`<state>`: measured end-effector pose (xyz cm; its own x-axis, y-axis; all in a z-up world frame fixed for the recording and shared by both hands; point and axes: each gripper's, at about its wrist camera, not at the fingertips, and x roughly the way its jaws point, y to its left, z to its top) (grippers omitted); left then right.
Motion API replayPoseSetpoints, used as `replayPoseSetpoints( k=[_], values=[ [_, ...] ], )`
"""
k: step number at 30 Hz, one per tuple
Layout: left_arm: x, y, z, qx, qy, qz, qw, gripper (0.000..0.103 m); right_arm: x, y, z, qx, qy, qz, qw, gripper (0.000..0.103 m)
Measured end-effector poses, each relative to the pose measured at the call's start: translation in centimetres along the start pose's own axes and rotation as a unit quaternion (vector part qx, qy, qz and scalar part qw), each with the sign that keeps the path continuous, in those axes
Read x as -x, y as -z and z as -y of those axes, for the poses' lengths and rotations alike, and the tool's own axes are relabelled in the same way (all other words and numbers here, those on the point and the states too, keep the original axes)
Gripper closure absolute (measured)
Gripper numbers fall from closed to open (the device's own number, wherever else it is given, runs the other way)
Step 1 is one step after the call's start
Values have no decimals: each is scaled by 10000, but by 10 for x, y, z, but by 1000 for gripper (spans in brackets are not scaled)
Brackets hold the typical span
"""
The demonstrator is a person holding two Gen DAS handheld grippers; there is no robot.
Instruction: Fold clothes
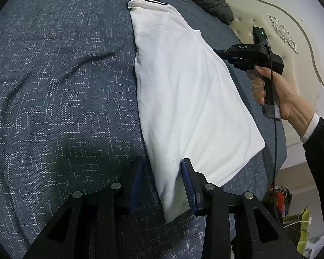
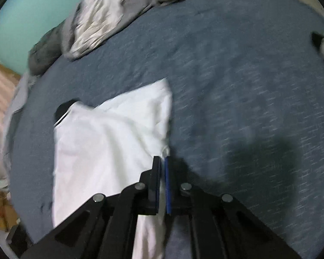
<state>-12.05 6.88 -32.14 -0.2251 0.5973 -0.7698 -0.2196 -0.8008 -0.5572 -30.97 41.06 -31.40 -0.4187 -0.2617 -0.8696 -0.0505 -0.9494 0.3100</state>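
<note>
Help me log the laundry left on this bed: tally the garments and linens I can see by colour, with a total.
White: 1, the white shirt with a dark collar, lying on the blue bedspread.
Grey: 1, a crumpled grey garment at the far edge.
Cream: 1, a wrinkled cream cloth lying on the grey one.
Total: 3. The heap may hide more.

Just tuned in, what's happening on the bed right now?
A person is folding a white shirt with a black collar, laid out on the blue bedspread. The left tongs are open, straddling the shirt's near corner. The right tongs are shut on the shirt's edge on the other side; the right wrist view is blurred. A pile of other clothes waits at the far side of the bed.
</note>
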Motion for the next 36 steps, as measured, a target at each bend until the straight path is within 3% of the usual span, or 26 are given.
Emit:
replayPoseSetpoints(
  k=[9,12,13,18,21,24,30,36],
  values=[
    [9,2,-15,83,99,-11,9999,65,4,1,2,-169,65,31,9998,97],
    [7,4,-15,79,66,-11,9999,65,16,5,5,-277,123,1,9995,74],
    [8,3,-18,72,51,-14,10000,65,20,7,6,-286,72,-22,9996,73],
    [15,1,-28,257,113,19,9996,64,52,44,1,-72,-364,-286,9989,72],
    [21,1,-35,434,141,59,9989,64,66,75,-2,-80,-667,-618,9958,61],
    [28,5,-38,509,173,62,9985,64,79,108,2,-192,-923,-839,9920,60],
    [32,19,-44,877,282,75,9957,64,81,158,17,-430,-1029,-1095,9877,53],
    [32,32,-41,1151,447,22,9923,64,77,180,21,-618,-1244,-1128,9839,53]
  ],
)
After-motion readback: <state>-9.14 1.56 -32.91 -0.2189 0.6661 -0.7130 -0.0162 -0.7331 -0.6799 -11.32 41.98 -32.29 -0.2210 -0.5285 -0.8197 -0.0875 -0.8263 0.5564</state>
